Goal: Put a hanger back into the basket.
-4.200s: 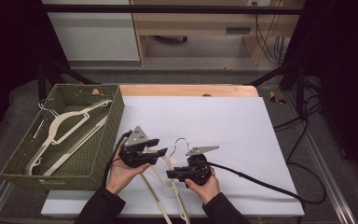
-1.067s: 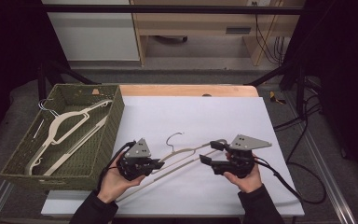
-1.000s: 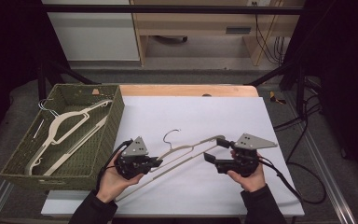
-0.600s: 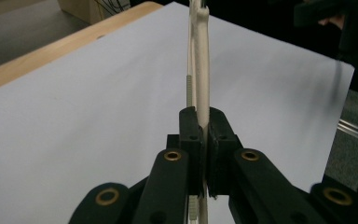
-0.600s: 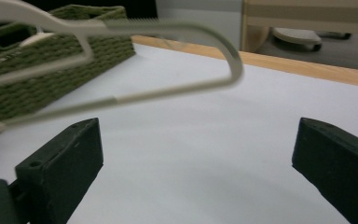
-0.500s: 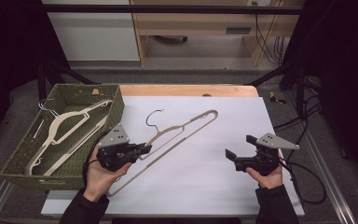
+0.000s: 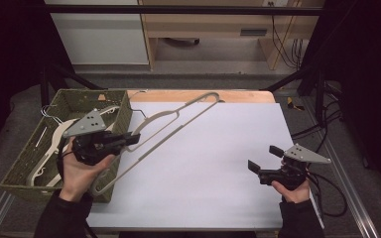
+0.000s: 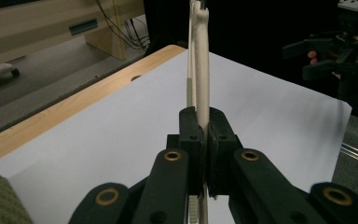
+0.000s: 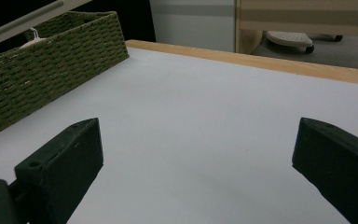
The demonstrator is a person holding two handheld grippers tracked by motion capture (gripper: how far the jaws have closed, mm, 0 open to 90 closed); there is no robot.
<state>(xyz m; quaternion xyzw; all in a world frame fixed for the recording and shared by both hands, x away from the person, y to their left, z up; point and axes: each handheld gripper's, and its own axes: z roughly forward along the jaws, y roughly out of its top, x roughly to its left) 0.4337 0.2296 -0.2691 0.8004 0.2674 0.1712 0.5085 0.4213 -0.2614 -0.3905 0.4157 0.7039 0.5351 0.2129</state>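
A beige plastic hanger (image 7: 178,124) hangs tilted in the air over the white table (image 7: 218,173). One end reaches the table's far wooden edge and the other dips beside the basket. My left gripper (image 7: 131,139) is shut on one of its bars, and the left gripper view shows the bar (image 8: 200,56) pinched edge-on between the jaws (image 8: 204,126). My right gripper (image 7: 264,158) hovers low at the right of the table. Its jaws have just been opening and now stand wide with nothing between them (image 9: 200,163).
A green woven basket (image 7: 30,163) at the table's left edge holds more pale hangers (image 7: 54,144); its wall (image 9: 51,56) is at the left in the right gripper view. A wooden strip (image 7: 238,95) runs along the far edge, with a floor and cabinets beyond.
The right gripper let go of the hanger's end, opened wide and drew back to the right. The left gripper lifted the hanger and carried it left toward the basket.
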